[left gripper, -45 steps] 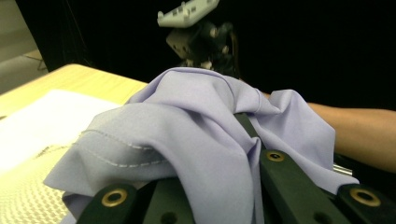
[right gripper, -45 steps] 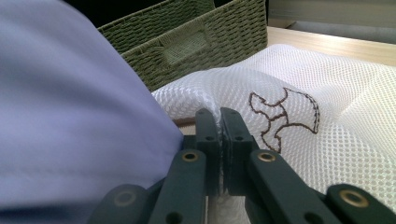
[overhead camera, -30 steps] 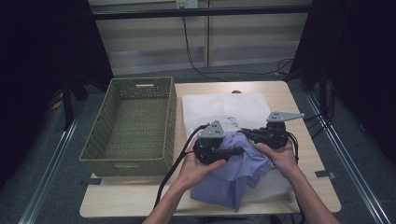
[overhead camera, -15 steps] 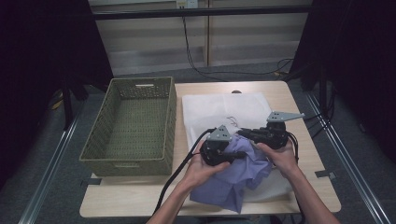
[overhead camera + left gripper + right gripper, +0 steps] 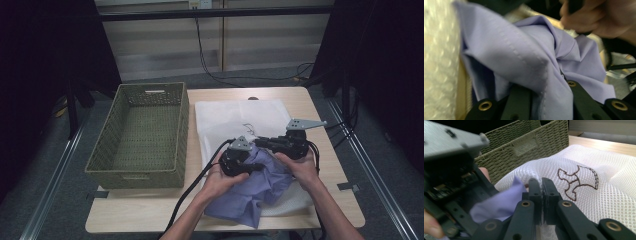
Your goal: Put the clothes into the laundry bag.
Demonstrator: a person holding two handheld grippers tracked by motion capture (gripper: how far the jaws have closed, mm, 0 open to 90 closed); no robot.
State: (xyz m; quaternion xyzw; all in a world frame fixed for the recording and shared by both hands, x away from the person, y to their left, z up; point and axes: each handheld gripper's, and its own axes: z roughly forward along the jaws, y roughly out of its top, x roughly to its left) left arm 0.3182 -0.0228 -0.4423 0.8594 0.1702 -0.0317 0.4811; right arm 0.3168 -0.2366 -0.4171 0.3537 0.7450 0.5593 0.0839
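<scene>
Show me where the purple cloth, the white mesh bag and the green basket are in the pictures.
purple cloth (image 5: 260, 187), high view, on its crumpled middle.
white mesh bag (image 5: 614, 192), right gripper view, on the bare mesh right of the brown stitching.
green basket (image 5: 137, 177), high view, on its near wall.

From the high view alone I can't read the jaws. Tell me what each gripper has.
Observer: The left gripper is shut on the purple cloth; a stitched hem runs down between its jaws.
Operator: Now the right one.
Observer: The right gripper is shut on the white mesh bag, pinching a raised fold of it.
Operator: Check that fold for purple.
Observer: None in the pinch; the purple cloth lies just left of the jaws in the right gripper view.
</scene>
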